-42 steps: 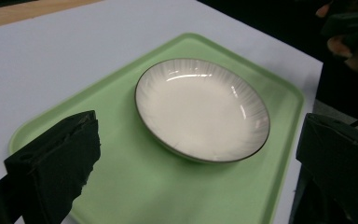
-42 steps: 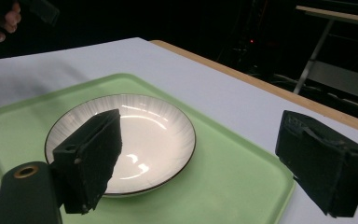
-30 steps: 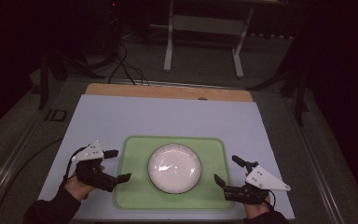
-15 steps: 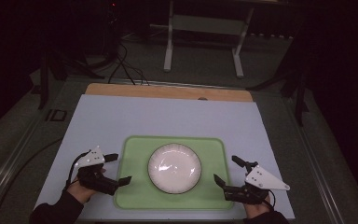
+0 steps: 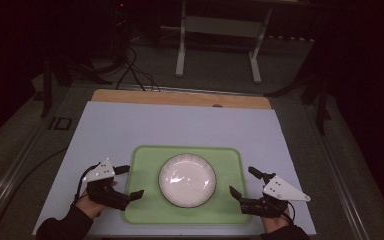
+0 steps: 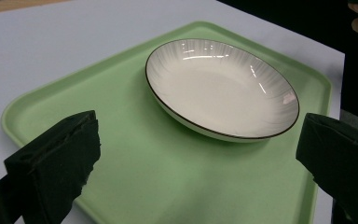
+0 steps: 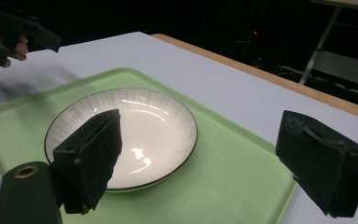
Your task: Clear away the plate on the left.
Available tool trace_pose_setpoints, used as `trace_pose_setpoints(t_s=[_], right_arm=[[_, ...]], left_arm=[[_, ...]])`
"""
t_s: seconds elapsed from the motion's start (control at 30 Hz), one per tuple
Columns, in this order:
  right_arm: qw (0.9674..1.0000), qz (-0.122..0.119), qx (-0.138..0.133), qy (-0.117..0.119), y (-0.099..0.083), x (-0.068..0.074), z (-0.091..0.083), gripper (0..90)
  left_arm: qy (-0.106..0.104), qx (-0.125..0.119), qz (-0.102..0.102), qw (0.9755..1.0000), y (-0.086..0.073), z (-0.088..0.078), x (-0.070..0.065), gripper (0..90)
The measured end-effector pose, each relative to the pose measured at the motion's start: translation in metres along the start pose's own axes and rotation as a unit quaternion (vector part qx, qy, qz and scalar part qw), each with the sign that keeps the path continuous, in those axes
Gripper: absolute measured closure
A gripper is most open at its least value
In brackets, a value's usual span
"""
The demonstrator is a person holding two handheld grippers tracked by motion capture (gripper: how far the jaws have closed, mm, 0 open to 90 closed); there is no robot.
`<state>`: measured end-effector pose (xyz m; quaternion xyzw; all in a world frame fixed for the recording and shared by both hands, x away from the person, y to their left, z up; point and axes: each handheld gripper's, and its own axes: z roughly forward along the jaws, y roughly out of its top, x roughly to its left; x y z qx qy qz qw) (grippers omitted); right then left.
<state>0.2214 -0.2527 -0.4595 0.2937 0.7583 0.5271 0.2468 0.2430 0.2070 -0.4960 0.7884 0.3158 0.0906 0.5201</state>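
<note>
Two grippers flank your green tray [image 5: 150, 210] on the worktop [image 5: 130, 130]: your left gripper [image 5: 129, 181] sits at the tray's left edge, your right gripper [image 5: 243, 182] at its right edge. Both have their fingers spread wide, holding nothing. The white bowl [image 5: 187, 180] rests at the tray's middle, between them, touched by neither.

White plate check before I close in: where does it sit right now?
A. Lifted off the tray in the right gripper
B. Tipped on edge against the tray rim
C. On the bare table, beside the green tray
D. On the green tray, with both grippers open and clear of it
D. The white plate lies flat on the green tray, with the left gripper and right gripper open at either side, touching neither.
</note>
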Motion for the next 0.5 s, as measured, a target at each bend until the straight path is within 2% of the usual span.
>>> trace_pose_setpoints(t_s=[0.17,0.5], right_arm=[[1.0,-0.002,0.005,-0.004,-0.0003,0.0003,0.0011,14.3],[1.0,-0.003,0.003,-0.004,0.0001,-0.0004,0.0013,14.3]], left_arm=[[0.008,0.002,-0.001,1.0,-0.0002,0.0001,0.0011,0.0],[0.004,-0.01,-0.008,0.9999,-0.0003,-0.0028,0.0017,0.0]])
